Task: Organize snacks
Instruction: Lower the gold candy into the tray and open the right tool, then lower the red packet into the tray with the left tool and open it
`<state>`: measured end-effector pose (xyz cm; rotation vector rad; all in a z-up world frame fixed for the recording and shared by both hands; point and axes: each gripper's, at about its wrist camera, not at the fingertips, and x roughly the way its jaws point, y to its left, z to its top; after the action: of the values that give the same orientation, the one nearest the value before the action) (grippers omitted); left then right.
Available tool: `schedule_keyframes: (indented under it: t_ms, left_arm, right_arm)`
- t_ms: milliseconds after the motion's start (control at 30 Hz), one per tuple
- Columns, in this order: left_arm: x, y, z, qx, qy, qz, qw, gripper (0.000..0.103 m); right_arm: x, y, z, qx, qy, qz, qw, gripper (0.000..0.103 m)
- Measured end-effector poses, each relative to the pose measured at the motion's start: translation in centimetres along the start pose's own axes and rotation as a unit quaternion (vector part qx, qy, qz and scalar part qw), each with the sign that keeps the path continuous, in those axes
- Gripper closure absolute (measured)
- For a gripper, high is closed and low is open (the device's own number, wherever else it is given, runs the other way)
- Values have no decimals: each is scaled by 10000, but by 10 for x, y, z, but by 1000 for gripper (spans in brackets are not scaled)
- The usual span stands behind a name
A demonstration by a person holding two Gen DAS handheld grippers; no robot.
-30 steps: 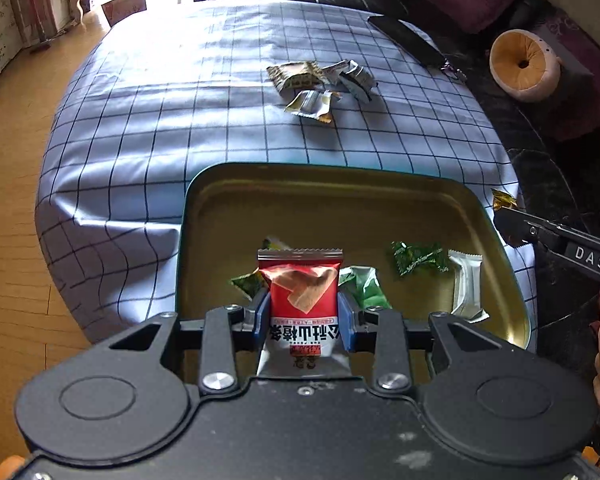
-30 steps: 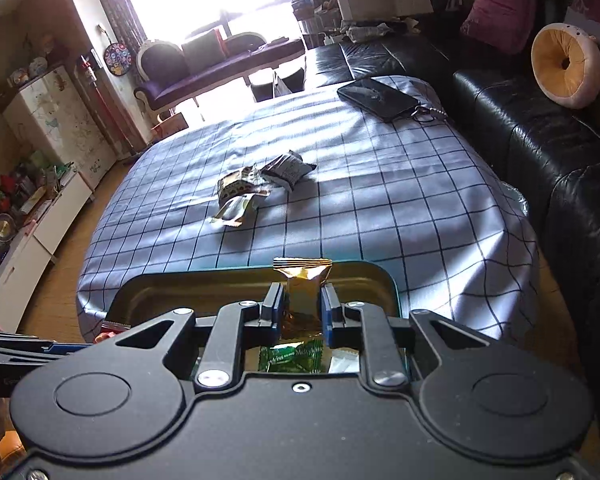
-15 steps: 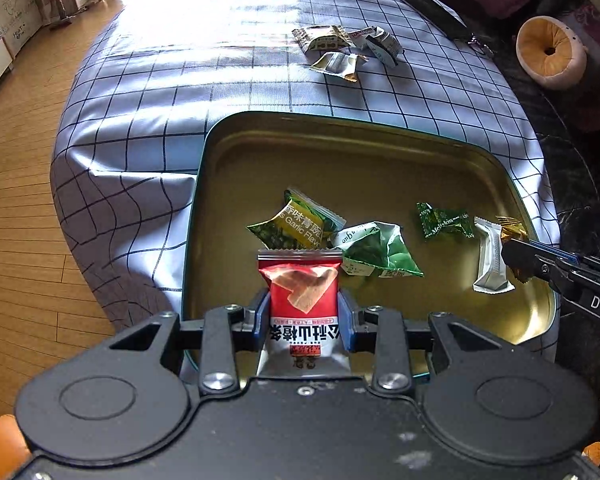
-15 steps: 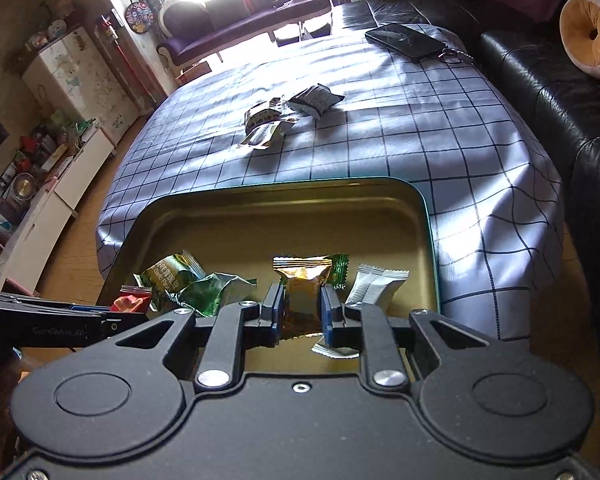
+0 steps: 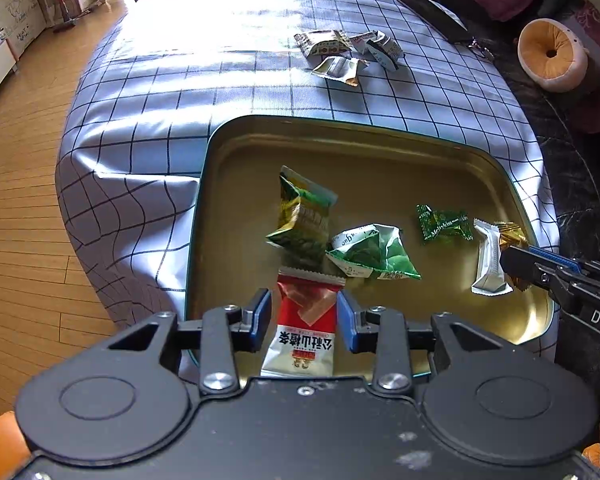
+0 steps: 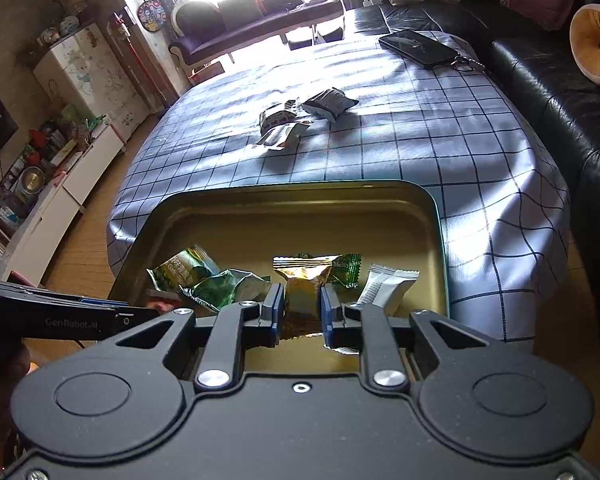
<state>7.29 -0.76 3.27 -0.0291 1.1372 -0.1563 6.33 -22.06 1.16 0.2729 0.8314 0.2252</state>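
A gold tray (image 5: 380,148) with a teal rim sits at the near end of the checked table; it also shows in the right wrist view (image 6: 300,208). My left gripper (image 5: 304,314) has its jaws spread apart, and a red and white snack packet (image 5: 306,326) hangs loosely between them over the tray. My right gripper (image 6: 300,312) has its jaws slightly apart beside a gold snack packet (image 6: 304,280) over the tray. Green packets (image 5: 304,216) and a white bar (image 5: 488,260) lie in the tray.
Several snack packets (image 5: 346,54) lie on the tablecloth beyond the tray; they also show in the right wrist view (image 6: 300,118). A phone (image 6: 420,46) with keys lies at the far right. A black sofa (image 6: 560,92) stands right of the table; wooden floor lies left.
Both grippers moved forward over the tray with their packets. The left jaws have spread apart from the red packet. The right jaws have loosened around the gold packet.
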Motion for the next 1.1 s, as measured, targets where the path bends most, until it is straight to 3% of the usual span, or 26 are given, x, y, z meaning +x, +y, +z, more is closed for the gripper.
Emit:
schedule_keyframes:
  t_ms: [200, 333, 1100]
  left_arm:
    - [1, -1, -1, -8, 46, -13, 10000, 67]
    - [6, -1, -2, -17, 107, 13, 9999, 67]
    - [13, 3, -4, -130, 295, 14, 9995, 67]
  right_arm:
    - [-1, 3, -1, -83, 51, 79, 9999, 74]
    - [1, 4, 0, -56, 153, 109, 9998, 67]
    - [9, 5, -3, -18, 432, 18, 9991, 67]
